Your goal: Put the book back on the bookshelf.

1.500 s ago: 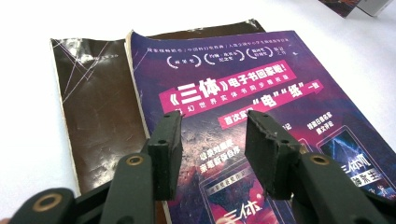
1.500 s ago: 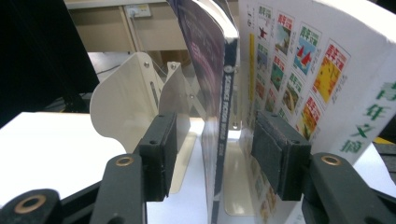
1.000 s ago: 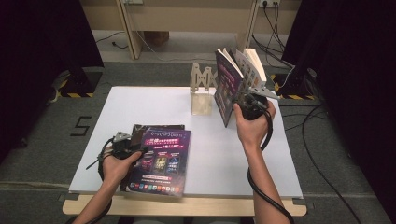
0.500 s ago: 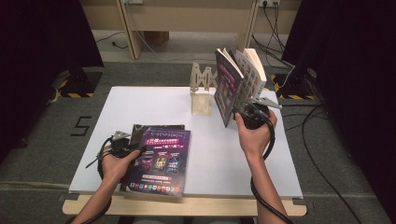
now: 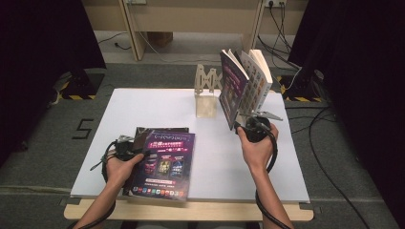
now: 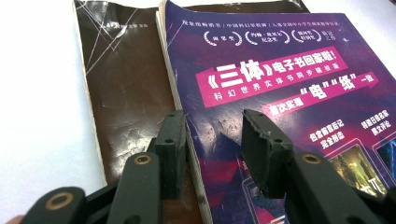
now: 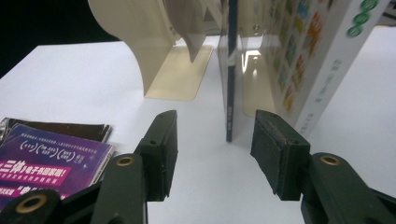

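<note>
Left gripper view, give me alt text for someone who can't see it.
The left tool's two black jaws have just been closing over the left edge of a purple book, not yet pressing it. That book lies on a dark brown book on a white table.

One camera looks down from high above your side of the table (image 5: 157, 102). Two ride close on your grippers; all see the purple book (image 5: 165, 162).
</note>
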Demonstrator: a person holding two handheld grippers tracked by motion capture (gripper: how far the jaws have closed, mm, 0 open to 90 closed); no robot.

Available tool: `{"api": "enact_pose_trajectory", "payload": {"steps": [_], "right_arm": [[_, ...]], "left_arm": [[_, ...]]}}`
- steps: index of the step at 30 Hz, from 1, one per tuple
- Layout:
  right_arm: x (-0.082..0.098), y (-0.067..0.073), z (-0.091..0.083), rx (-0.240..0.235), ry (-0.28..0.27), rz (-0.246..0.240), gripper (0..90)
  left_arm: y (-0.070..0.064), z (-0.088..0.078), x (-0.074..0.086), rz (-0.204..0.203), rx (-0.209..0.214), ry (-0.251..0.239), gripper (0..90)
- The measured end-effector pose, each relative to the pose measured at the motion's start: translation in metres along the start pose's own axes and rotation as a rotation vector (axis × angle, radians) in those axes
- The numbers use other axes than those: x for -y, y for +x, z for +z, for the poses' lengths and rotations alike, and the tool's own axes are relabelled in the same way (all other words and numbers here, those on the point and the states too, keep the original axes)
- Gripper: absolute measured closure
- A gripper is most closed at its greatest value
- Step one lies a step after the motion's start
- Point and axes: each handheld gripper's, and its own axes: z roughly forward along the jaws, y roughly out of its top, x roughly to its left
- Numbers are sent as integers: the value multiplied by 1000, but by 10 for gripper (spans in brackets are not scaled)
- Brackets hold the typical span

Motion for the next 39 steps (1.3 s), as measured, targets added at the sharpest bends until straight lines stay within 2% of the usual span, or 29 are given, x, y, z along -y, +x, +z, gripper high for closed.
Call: {"api": "enact_pose_trajectory", "payload": {"steps": [4, 7, 14, 20, 27, 39], "right_arm": [[3, 3, 5, -7, 17, -11, 509], [7, 12, 12, -24, 41, -26, 509], [16, 26, 27, -53, 88, -34, 509], [17, 33, 33, -67, 101, -43, 509], [21, 43, 41, -88, 125, -51, 509], [26, 59, 63, -126, 185, -57, 510]], "left_arm": [[0, 0, -1, 2, -3, 2, 623], [0, -1, 0, 24, -12, 1, 641], [-1, -1, 0, 25, -14, -4, 652], [-2, -2, 1, 38, -24, -4, 662], [-7, -2, 2, 19, 12, 12, 689], [-15, -2, 3, 50, 18, 19, 690]]}}
